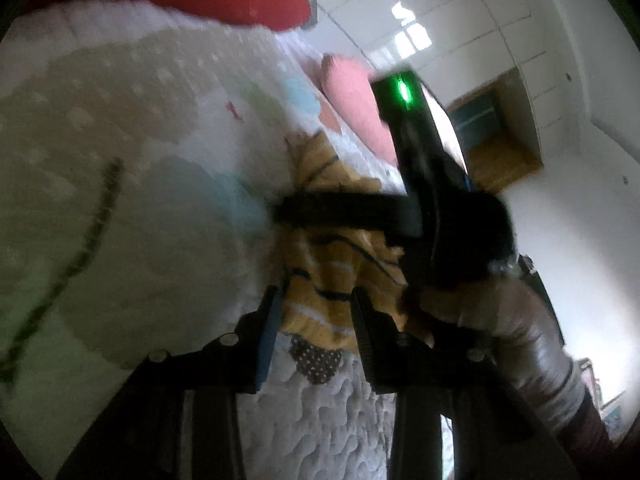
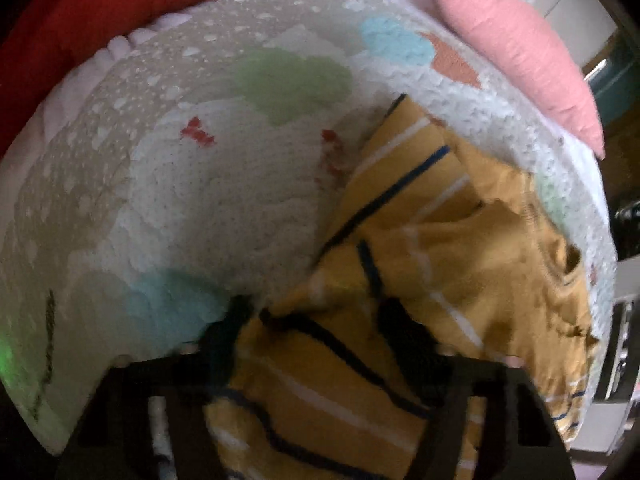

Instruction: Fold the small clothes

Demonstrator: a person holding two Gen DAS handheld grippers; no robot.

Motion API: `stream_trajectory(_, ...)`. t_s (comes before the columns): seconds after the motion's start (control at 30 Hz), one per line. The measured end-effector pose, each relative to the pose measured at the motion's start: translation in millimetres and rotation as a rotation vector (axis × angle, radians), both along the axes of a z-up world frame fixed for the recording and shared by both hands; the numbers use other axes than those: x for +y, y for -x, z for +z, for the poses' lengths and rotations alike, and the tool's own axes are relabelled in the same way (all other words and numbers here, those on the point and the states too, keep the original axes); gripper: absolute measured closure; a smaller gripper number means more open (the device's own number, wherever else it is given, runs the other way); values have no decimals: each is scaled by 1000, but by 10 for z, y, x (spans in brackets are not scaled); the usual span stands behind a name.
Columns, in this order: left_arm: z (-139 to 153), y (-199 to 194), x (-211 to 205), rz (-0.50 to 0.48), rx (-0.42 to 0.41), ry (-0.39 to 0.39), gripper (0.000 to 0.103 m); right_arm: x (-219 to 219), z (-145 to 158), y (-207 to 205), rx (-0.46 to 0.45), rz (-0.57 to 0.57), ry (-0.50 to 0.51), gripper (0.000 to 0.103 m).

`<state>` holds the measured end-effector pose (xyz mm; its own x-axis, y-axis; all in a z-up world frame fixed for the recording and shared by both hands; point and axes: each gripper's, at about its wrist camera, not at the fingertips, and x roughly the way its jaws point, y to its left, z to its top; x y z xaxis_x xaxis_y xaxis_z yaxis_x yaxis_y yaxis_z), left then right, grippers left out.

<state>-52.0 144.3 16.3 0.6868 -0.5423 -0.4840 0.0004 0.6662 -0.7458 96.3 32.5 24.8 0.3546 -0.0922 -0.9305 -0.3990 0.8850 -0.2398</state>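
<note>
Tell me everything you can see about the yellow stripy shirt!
The yellow shirt is a small, soft garment with thin dark blue and white stripes. It lies crumpled and bunched on a quilted bedspread patterned with pastel patches. The left gripper has a fold of it between its fingers, and the right gripper is down in the cloth too. A pink pillow sits behind it, apart.

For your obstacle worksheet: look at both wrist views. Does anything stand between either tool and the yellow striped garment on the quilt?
Nothing visible does. The yellow striped garment already lies bunched between the fingers of the left tool and the right tool, on the quilt.
</note>
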Motion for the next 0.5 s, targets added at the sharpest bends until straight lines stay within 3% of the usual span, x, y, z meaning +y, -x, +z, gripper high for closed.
stream_trajectory(0.03, 43, 47, 9, 22, -8, -31, 68, -40, 20, 38, -20, 0, 7, 67)
stream_trajectory(0.07, 96, 109, 12, 49, -14, -72, 67, -101, 48, 84, -38, 5, -3, 75)
stream_trajectory(0.13, 147, 206, 18, 63, -10, -103, 66, -211, 138, 173, -73, 13, -42, 80)
stream_trajectory(0.33, 315, 575, -66, 67, 19, -222, 62, -881, 756, 289, -187, -62, -317, 83)
stream_trajectory(0.5, 459, 594, -377, 5, 30, -277, 60, -2178, 1095, 514, -261, -223, -509, 83)
